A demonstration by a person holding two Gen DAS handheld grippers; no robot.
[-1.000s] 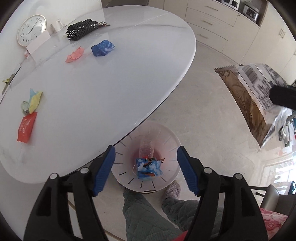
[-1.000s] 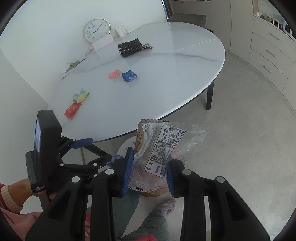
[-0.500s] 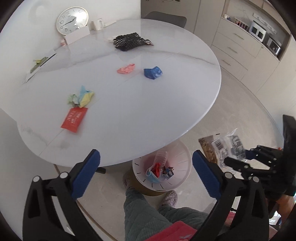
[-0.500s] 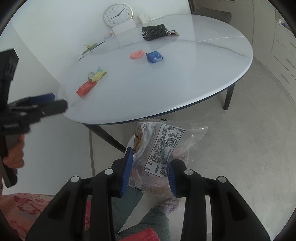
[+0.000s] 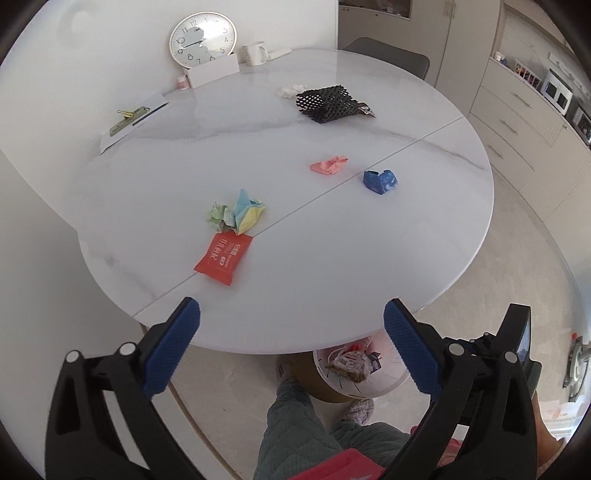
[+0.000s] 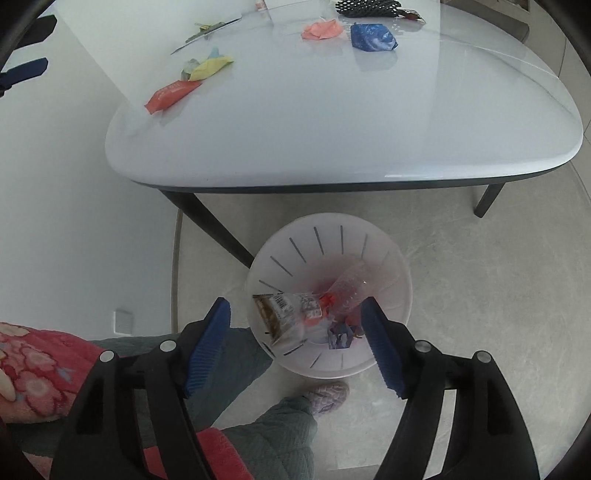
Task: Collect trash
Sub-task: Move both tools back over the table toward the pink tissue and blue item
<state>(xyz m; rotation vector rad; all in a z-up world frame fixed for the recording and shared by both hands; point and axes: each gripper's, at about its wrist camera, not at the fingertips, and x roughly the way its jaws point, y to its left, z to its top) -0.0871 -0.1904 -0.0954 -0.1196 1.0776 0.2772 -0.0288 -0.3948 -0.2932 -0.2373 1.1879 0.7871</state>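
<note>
A white slotted trash bin (image 6: 391, 258) stands on the floor under the table edge; a clear snack bag (image 6: 284, 314), a plastic bottle (image 6: 351, 286) and other scraps lie in it. My right gripper (image 6: 297, 341) is open and empty just above the bin. My left gripper (image 5: 291, 339) is open and empty over the near table edge. On the table lie a red packet (image 5: 223, 258), a yellow-green paper wad (image 5: 238, 214), a pink wad (image 5: 328, 165) and a blue wrapper (image 5: 380, 181). The bin (image 5: 388, 380) shows in the left wrist view too.
White oval table (image 5: 332, 258) on dark legs (image 6: 210, 225). At its far side: a black mesh piece (image 5: 327, 103), a white tissue (image 5: 291, 90), a clock (image 5: 203, 35), a mug (image 5: 255, 53), paper with a clip (image 5: 133, 118). My legs and slipper (image 6: 327, 395) are beside the bin.
My right gripper opened and the snack bag dropped into the bin. My left gripper rose and swung to face the table top.
</note>
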